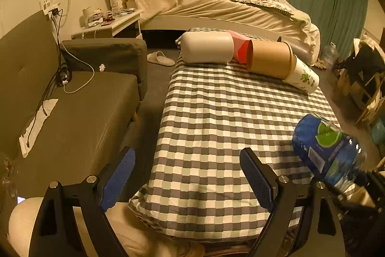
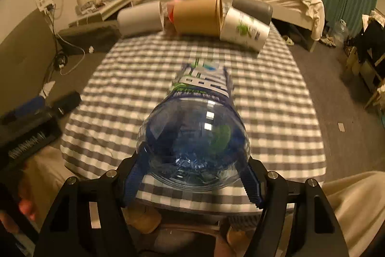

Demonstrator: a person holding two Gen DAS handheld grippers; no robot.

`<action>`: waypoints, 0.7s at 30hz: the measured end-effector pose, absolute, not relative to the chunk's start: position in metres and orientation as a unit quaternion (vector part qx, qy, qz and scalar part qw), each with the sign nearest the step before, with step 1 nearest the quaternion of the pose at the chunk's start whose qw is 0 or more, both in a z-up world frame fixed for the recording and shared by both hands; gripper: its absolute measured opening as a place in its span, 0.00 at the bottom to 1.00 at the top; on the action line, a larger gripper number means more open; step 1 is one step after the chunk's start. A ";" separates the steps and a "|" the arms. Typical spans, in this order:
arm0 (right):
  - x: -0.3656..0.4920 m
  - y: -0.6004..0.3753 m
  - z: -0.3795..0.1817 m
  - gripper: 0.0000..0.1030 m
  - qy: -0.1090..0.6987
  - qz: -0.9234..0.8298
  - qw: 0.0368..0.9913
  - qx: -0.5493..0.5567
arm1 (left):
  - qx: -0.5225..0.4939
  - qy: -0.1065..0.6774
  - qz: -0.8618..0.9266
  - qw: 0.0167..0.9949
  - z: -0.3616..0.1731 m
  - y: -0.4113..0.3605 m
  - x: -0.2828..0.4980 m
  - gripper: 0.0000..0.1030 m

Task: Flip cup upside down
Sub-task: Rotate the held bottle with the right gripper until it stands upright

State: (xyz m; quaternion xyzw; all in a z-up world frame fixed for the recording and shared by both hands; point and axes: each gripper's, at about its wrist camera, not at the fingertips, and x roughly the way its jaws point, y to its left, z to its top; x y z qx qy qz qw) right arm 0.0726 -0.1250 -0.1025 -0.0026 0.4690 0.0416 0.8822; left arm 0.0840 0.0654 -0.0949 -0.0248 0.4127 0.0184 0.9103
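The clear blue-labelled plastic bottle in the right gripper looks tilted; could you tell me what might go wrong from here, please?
1. The right gripper pinches only the rounded end of the clear blue-labelled plastic bottle, so it may slip or swing while turning.
2. The brown paper cup, white printed cup and white cylinder lie on their sides on the checked cloth; a bump could roll them.
3. The left gripper is open and empty, giving no support.
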 end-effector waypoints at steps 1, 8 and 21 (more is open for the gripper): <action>0.073 -0.127 -0.099 0.68 0.467 0.042 0.883 0.000 | -0.024 0.412 0.018 0.911 -0.095 0.065 0.084 0.89; 0.082 -0.136 -0.079 0.67 0.454 0.043 0.890 0.014 | -0.025 0.414 0.018 0.910 -0.095 0.066 0.083 0.89; 0.102 -0.150 -0.076 0.66 0.447 0.047 0.893 0.030 | -0.029 0.424 0.021 0.905 -0.100 0.068 0.087 0.89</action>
